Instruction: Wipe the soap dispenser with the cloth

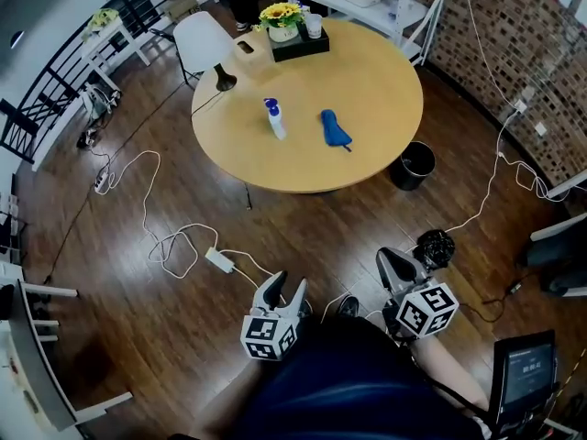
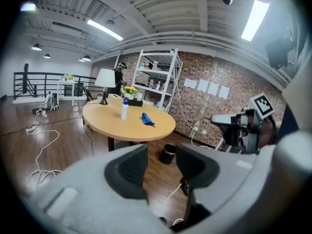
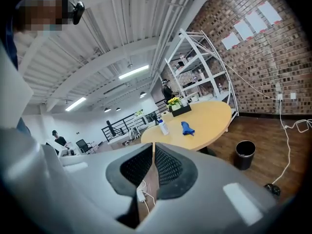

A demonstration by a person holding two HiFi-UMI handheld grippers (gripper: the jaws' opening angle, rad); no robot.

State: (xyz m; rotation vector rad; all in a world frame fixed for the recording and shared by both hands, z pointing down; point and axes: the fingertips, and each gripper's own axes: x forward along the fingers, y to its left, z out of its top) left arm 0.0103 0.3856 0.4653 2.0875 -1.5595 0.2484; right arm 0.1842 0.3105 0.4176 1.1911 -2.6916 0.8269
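Standing upright near the middle of the round worktop [image 1: 367,81], the soap dispenser [image 1: 274,120] was a slim white bottle with a blue pump top. Just beside it, not touching, lay the cloth [image 1: 335,129], a deep blue, soft-looking piece bunched into a long, narrow lump. The worktop was smooth pale wood with a thin edge. At its far side a black rectangular tray [image 1: 298,46] carried yellow flowers [image 1: 282,13] and a white cup [image 1: 315,26]. A lamp [image 1: 204,39] with a white shade and a black base stood near the rim.

Both tools were well apart from the worktop, close to the person, above the dark plank floor [image 1: 138,337]. The left tool [image 2: 161,150] had its grey moulded jaws parted by a clear gap, and only floor showed between the black ribbed pads. The right tool [image 3: 153,152] had its jaws pressed together, the black dimpled pads meeting along a thin line with nothing gripped. Each tool bore a cube [image 1: 269,335] with black-and-white square markers.

A round black bin [image 1: 415,165] stood on the floor by the worktop's edge. A white cable [image 1: 174,241] looped across the planks to a white power strip [image 1: 220,260]. A red-brown brick wall [image 1: 514,53] carried pale paper sheets [image 2: 209,87], their writing too small to read. White metal shelving [image 2: 158,77] stood against it. Any print on the soap dispenser was likewise too small to make out.
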